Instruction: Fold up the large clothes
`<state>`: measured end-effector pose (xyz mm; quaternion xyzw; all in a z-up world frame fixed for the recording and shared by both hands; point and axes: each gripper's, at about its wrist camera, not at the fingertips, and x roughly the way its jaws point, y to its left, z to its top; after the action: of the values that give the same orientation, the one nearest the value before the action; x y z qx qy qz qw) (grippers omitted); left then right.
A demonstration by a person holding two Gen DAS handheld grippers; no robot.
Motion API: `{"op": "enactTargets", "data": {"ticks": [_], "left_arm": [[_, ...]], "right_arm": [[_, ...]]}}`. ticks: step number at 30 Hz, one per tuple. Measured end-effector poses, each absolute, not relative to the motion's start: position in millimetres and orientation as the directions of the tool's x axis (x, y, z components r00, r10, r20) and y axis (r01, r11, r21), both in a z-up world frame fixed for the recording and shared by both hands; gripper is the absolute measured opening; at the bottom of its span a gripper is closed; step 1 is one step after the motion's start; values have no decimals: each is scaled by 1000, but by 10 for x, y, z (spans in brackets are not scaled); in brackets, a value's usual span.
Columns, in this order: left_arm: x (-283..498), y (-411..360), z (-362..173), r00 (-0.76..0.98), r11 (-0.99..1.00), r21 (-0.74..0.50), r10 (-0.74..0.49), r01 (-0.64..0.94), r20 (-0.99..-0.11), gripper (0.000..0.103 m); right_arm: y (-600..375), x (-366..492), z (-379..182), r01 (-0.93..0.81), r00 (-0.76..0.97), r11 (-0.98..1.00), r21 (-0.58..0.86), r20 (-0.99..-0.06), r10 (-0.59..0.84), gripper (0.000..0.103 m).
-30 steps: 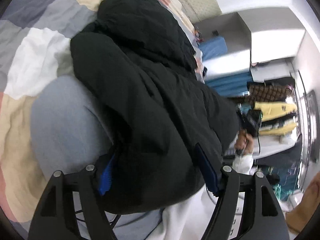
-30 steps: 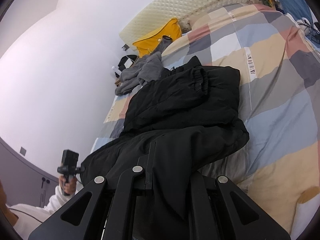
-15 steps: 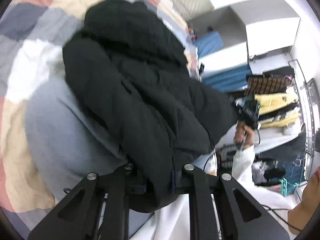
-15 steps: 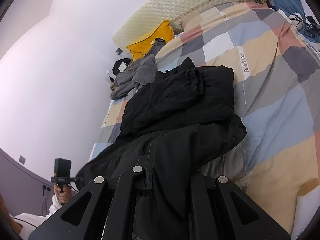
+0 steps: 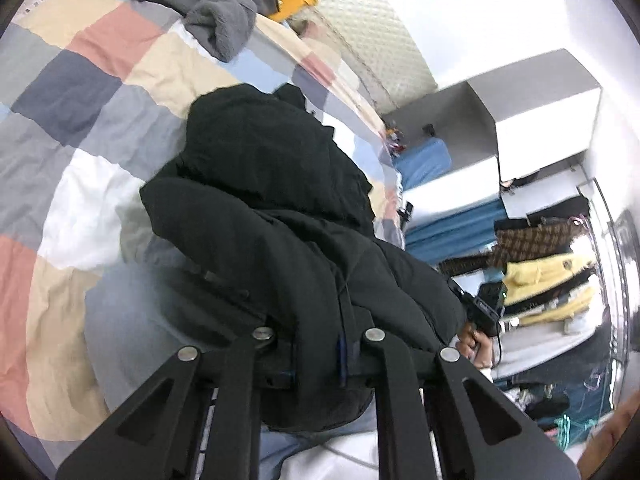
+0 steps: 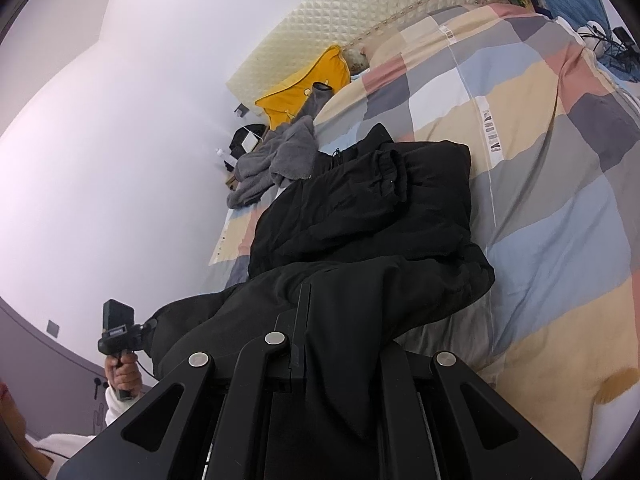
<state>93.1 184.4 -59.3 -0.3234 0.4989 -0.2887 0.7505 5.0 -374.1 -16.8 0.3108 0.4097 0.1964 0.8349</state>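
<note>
Garment: a black padded jacket (image 6: 360, 240) is spread on the checked quilt (image 6: 560, 184), partly folded, with the sleeves laid over the body at the far end.
Near hem: the edge of the jacket closest to the person is raised off the quilt and is carried by both grippers.
Left gripper (image 5: 316, 356): the jaws have just been closing and are now nearly together, with a thick fold of the hem pinched between the pads.
Right gripper (image 6: 298, 356): the jaws are fully closed, and black cloth is clamped between them and draped over the fingers.
Direction from the claws: the bulk of the jacket is seen to lie ahead of and below both grippers, stretching away towards the headboard (image 6: 340, 28).
Long axis: it is judged to run from the held hem straight away to the collar end.
Nearer hand: neither is favoured; the two corners of the same hem are held side by side.
Coming move, as judged: the hem would be carried forward along that axis and laid over the far half.
Clutter: a grey fleece (image 6: 276, 160) lies just beyond the collar end.
</note>
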Motion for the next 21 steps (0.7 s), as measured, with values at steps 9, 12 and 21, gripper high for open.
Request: {"op": "enactTargets", "data": {"ticks": [9,12,21], "left_arm": [[1121,1753,-416,381,675,-728,-708,116,-595,14],[1189,1768,-397,386,671,-733,-709,113,-590,14],[1495,1863,-308,411,631,-772,-725,74,-553,14]], "right_arm": [[-3806,350,-83,-52,585,732,679,-574,573,6],[-3807,433,-47,-40,588,732,680,-576,568,6],[-3864,713,26,-31,600,728,685,-570,561,6]]}}
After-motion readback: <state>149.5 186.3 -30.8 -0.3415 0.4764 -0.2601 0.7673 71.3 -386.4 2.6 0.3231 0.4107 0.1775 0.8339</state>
